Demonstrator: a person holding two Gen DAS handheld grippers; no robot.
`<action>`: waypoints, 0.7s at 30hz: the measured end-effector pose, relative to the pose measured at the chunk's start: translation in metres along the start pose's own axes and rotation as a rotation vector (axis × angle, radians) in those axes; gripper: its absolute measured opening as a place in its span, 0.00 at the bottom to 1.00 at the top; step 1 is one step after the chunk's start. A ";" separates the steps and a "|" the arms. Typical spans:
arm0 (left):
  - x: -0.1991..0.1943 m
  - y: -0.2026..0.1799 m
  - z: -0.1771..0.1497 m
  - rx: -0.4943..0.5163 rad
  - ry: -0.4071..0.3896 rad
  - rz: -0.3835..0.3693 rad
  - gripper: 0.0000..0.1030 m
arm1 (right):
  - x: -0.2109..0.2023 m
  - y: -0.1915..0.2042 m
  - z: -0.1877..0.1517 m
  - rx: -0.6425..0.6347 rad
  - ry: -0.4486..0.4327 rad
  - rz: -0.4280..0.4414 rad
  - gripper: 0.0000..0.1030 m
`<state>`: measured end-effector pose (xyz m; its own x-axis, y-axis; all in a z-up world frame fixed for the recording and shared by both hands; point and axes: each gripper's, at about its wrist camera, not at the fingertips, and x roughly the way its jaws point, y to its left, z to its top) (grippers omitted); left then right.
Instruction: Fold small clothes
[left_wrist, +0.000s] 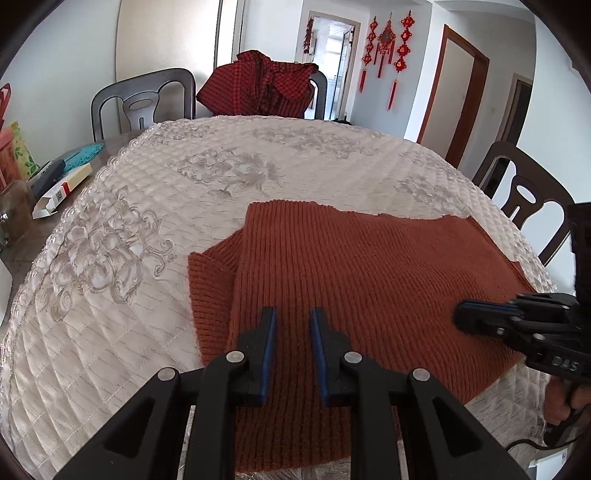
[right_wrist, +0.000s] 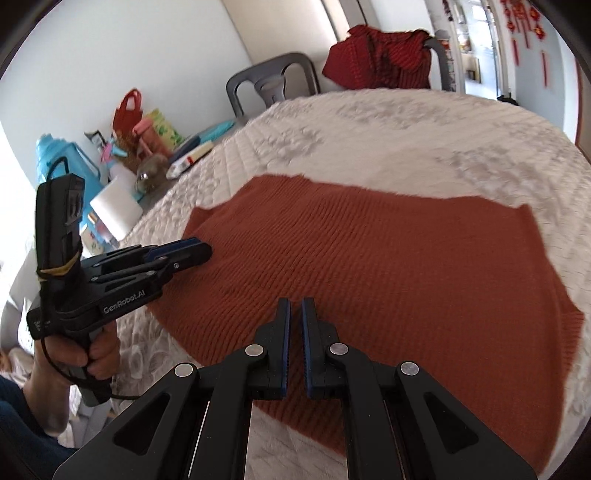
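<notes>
Rust knit sweater spread on the quilted tabletop

The sweater (left_wrist: 369, 280) lies flat at the near edge of the tabletop (left_wrist: 147, 229). Left gripper (left_wrist: 293, 332) hovers above it, jaws apart; right gripper (right_wrist: 294, 332), jaws narrowly apart, seemingly holding nothing.

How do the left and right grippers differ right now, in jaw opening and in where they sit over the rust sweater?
The left gripper has a clear gap between its blue pads; the right gripper shows only a narrow slit, nearly shut. The left gripper sits over the folded end of the rust sweater, where a layer overlaps; the right gripper sits over the flat single-layer end. Both hover above the knit with nothing between their pads.
</notes>
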<state>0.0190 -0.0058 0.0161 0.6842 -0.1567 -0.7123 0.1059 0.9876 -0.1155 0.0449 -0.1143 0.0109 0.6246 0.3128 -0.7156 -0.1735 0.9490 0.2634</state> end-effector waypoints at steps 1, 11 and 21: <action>0.000 0.001 0.000 -0.002 0.002 -0.004 0.21 | 0.004 -0.003 0.002 0.011 0.002 0.001 0.05; 0.001 0.005 -0.001 -0.025 0.004 -0.039 0.21 | 0.019 -0.019 0.029 0.092 -0.015 -0.028 0.05; 0.000 0.007 -0.001 -0.032 0.003 -0.045 0.21 | -0.005 0.007 -0.005 0.014 -0.008 0.004 0.05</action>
<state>0.0196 0.0011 0.0146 0.6769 -0.2006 -0.7083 0.1134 0.9791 -0.1689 0.0365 -0.1092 0.0134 0.6298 0.3160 -0.7096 -0.1649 0.9471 0.2754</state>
